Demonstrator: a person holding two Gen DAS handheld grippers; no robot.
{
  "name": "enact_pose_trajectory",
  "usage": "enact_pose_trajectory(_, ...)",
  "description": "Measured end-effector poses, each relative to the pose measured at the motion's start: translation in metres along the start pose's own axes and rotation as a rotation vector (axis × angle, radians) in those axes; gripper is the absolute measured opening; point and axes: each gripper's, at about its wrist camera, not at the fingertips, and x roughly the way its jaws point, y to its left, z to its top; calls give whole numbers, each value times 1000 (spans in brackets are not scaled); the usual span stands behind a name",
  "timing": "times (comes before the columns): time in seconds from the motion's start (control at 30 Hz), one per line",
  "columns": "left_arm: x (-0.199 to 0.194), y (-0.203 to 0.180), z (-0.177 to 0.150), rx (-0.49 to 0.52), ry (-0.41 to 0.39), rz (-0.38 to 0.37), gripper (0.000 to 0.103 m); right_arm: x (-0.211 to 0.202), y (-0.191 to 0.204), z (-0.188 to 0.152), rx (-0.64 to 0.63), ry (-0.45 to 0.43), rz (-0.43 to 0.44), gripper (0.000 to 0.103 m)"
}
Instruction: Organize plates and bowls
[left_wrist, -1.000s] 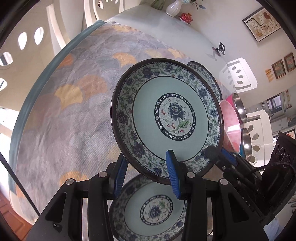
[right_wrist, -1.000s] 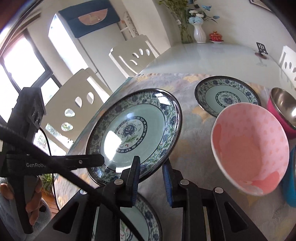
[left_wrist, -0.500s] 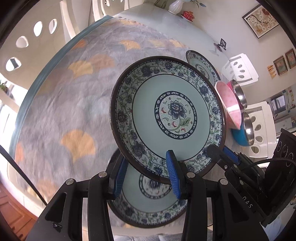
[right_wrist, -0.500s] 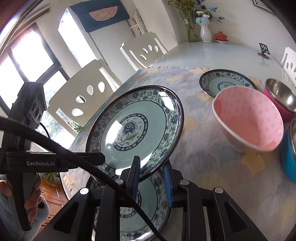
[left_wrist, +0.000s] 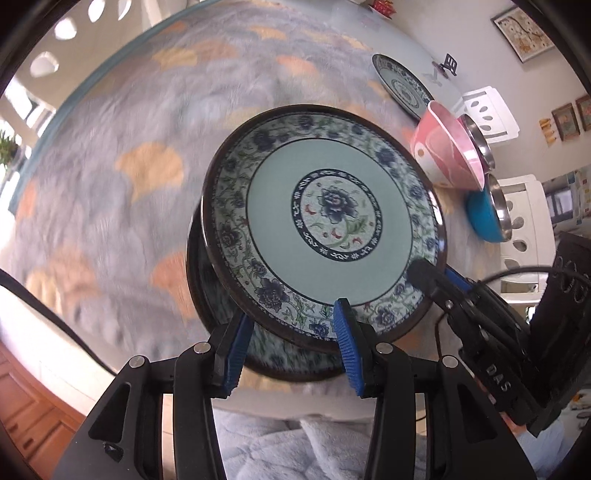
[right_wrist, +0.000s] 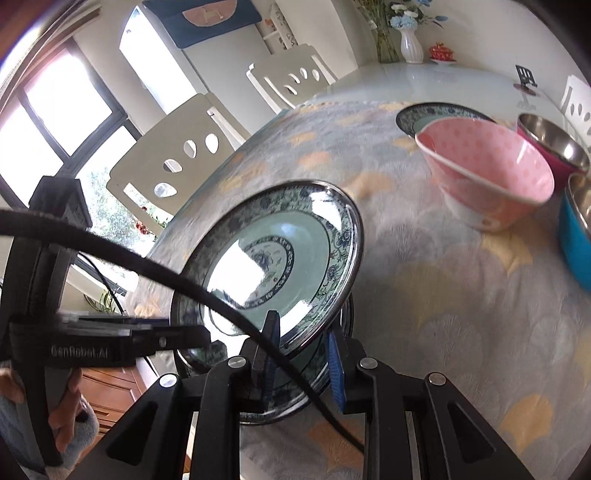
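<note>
A large round table under a grey-blue cloth with orange fan shapes (left_wrist: 155, 170) fills both views. Near its close edge, a blue-and-white floral plate (left_wrist: 325, 218) is held tilted just above a matching lower plate (left_wrist: 295, 360) that lies flat on the cloth. Two grippers pinch the lifted plate's near rim: the left gripper (left_wrist: 293, 341) has its blue-padded fingers closed on the rim, one above and one beneath, and the right gripper (right_wrist: 301, 352) clamps the same rim from the plate's right side. The plate's far edge rides higher than the gripped edge, so the lower plate sits directly beneath the fingers; likely it only needs lowering and levelling to stack. Well beyond the plates sit a pink bowl (right_wrist: 487, 177), two steel-lined bowls (right_wrist: 554, 147), and a third plate (left_wrist: 402, 85).
</note>
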Motion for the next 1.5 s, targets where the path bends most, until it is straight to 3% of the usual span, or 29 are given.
enact_pose_trajectory(0.47, -5, 2, -10, -24, -4, -16, 41, 4, 7, -2, -4, 45, 16, 25)
enact_pose_trajectory(0.77, -11, 0, -12, -4, 21, -2, 42, 4, 20, -8, -86, 94, -67, 30)
enact_pose_trajectory(1.03, -26, 16, -16, -46, 19, -16, 43, -19, 39, -14, -229, 42, -153, 45)
enact_pose_trajectory(1.13, -34, 19, -17, -54, 3, -26, 43, -27, 44, -14, -260, 12, -165, 46)
enact_pose_trajectory(1.5, -38, 46, -9, -125, -33, -27, 43, -50, 32, 0, -184, -66, -191, 46)
